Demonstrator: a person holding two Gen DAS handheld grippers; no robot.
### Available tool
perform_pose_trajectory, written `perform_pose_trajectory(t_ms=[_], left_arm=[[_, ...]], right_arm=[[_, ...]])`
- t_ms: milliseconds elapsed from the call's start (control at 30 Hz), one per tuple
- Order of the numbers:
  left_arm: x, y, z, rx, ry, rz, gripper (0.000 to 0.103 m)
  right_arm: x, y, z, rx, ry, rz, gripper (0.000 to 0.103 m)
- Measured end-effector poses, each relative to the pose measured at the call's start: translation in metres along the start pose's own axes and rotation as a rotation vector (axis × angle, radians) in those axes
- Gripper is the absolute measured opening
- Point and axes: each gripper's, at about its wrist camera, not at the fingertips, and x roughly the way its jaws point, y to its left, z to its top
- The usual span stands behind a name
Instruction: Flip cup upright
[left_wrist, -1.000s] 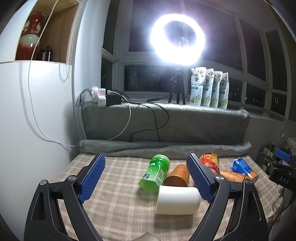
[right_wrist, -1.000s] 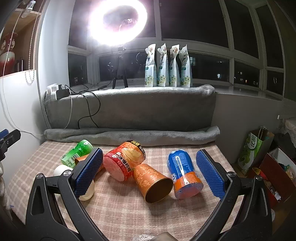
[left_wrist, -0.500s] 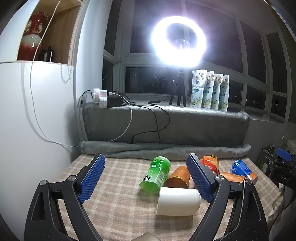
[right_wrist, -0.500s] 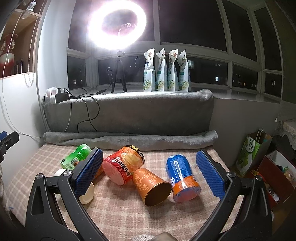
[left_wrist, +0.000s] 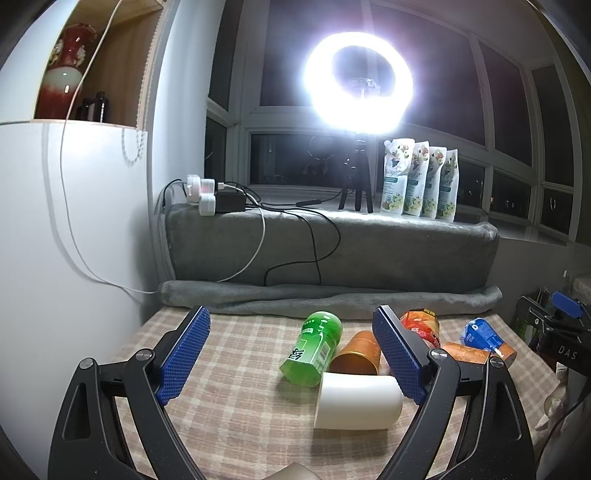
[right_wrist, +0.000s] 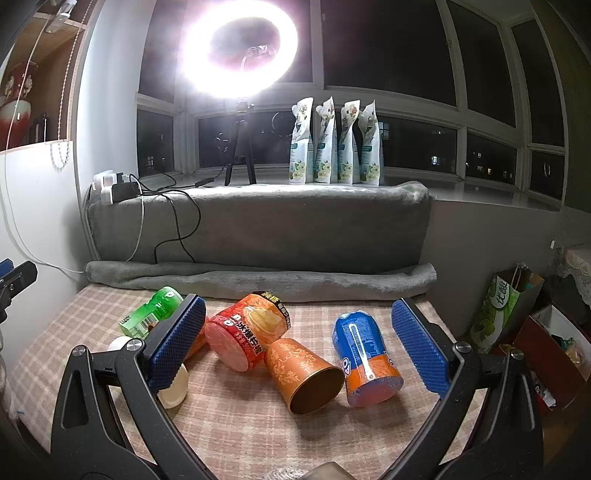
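Note:
Several cups lie on their sides on a checked cloth (left_wrist: 236, 398). In the left wrist view a white cup (left_wrist: 358, 400) lies nearest, with a green cup (left_wrist: 314, 347) and an orange cup (left_wrist: 356, 356) behind it. My left gripper (left_wrist: 295, 354) is open and empty above the cloth, short of them. In the right wrist view an orange patterned cup (right_wrist: 303, 371), a red cup (right_wrist: 245, 338) and a blue-and-orange cup (right_wrist: 364, 358) lie between the wide-open fingers of my right gripper (right_wrist: 299, 347), which holds nothing. The green cup (right_wrist: 151, 314) and white cup (right_wrist: 171, 386) lie at left.
A grey rolled blanket (left_wrist: 332, 295) and a padded grey ledge (right_wrist: 258, 229) bound the cloth at the back, with cables and a power strip (left_wrist: 218, 197). A ring light (left_wrist: 358, 79) and pouches (right_wrist: 336, 144) stand on the sill. A white cabinet (left_wrist: 55, 258) is at left, bags (right_wrist: 506, 306) at right.
Both views have tilted slightly upward and drawn back a little; the cups sit a bit lower in frame. No cup has moved, and both grippers stay open.

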Motion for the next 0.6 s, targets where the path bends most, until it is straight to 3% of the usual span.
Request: perform_pose_trajectory(t_ms=[600], left_arm=[[0.006, 0.004, -0.003, -0.002, 0.021, 0.005, 0.090]], right_arm=[[0.015, 0.010, 0.000, -0.043, 0.012, 0.028, 0.103]])
